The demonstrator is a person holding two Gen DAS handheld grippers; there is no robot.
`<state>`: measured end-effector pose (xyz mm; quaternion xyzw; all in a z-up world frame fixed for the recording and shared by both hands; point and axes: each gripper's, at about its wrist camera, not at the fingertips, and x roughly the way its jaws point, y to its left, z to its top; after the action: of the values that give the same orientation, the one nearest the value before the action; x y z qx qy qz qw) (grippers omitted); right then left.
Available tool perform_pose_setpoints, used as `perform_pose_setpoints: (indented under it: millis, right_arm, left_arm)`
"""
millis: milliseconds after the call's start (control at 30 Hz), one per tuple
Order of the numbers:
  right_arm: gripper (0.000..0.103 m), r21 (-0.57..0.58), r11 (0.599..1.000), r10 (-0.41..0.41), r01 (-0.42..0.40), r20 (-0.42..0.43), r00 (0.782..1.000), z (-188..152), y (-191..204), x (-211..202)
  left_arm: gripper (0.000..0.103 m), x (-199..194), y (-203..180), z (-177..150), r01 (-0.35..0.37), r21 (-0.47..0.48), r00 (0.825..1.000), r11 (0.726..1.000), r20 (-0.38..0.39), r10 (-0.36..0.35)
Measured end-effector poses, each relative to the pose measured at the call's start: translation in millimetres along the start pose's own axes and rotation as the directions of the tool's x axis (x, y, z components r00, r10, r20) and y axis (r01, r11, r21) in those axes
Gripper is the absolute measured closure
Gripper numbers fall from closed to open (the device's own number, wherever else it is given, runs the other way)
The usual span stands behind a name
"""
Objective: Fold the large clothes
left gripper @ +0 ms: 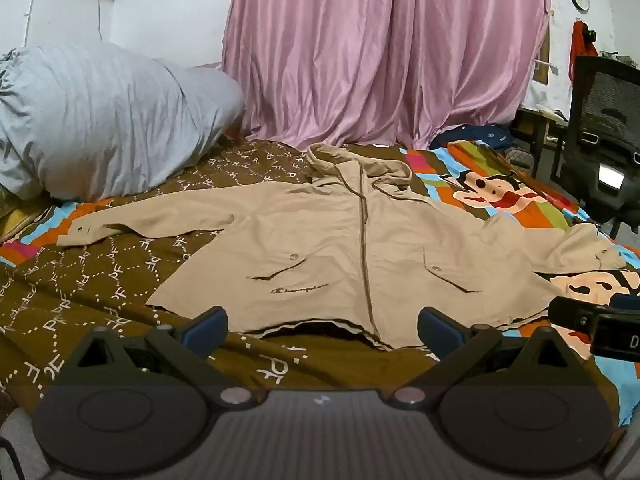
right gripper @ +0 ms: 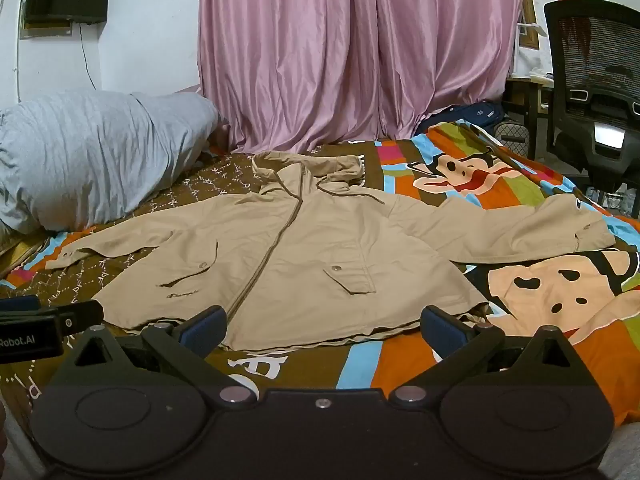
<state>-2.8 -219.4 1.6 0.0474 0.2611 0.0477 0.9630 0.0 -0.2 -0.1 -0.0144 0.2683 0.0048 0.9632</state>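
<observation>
Tan hooded jacket [left gripper: 340, 248] is lying face-up, sleeves spread, across the patterned bed [left gripper: 100, 292], mid-frame. Left gripper [left gripper: 322, 326] and right gripper [right gripper: 322, 326] are hovering at the hem, fingers wide apart, holding nothing. Cloth looks soft, light, floppy; cuffs or hem corners seem best holds.

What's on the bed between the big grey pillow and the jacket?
Nothing but bare bedsheet, brown with white letters. In the left wrist view that patterned stretch runs from the pillow to the jacket, and nothing lies on it.
</observation>
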Motion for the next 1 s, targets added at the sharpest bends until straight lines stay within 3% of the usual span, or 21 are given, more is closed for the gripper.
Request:
perform_pose_setpoints:
  millis: [1000]
  right_arm:
    - [0.0, 0.002, 1.0, 0.001, -0.001, -0.007, 1.0, 0.0, 1.4, -0.2]
  left_arm:
    - [0.001, 0.4, -0.2, 0.3, 0.0, -0.004, 1.0, 1.0, -0.008, 0.0]
